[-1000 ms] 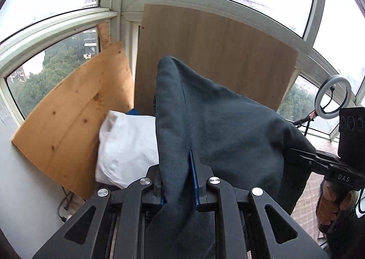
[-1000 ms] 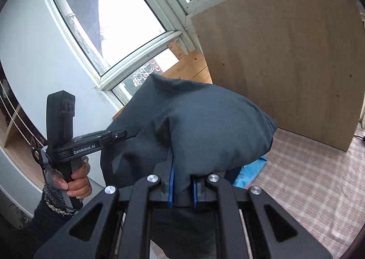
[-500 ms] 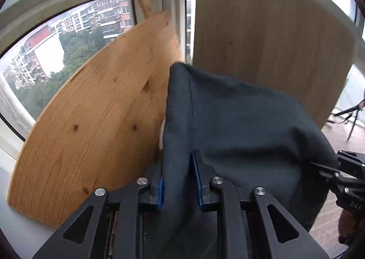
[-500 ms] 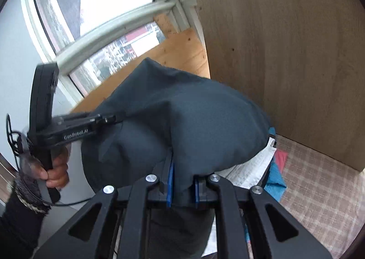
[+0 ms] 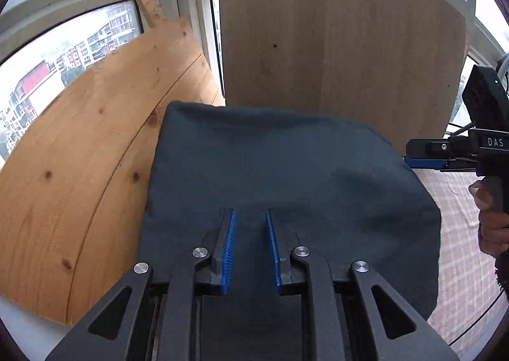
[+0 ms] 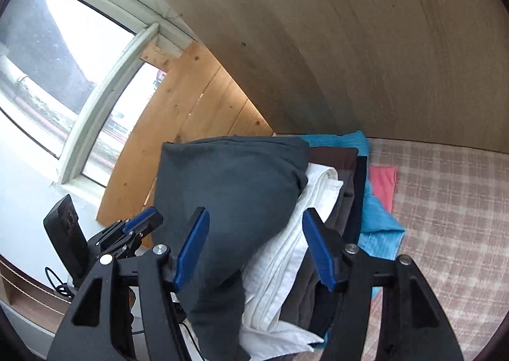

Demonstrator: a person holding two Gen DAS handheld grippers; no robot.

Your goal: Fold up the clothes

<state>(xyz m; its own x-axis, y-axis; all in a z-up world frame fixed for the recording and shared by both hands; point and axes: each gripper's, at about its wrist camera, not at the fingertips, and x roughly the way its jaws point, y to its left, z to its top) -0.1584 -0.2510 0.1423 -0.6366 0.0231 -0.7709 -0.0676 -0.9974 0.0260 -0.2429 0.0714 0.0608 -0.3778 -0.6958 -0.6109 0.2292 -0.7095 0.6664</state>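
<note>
A folded dark grey garment lies on top of a stack of folded clothes; it also shows in the right wrist view. Below it lie a white garment, brown and dark pieces and a teal one. My left gripper is open just above the grey garment's near edge, holding nothing. My right gripper is open wide over the grey and white pieces. The right gripper also shows at the right in the left wrist view. The left gripper also shows at the lower left in the right wrist view.
A pale wooden board and a pine board lean against the windows behind the stack. A checked cloth covers the surface to the right. A pink piece lies beside the teal one.
Both grippers lowered the grey garment onto the stack and opened, letting it go. It lies flat now instead of hanging between the fingers.
</note>
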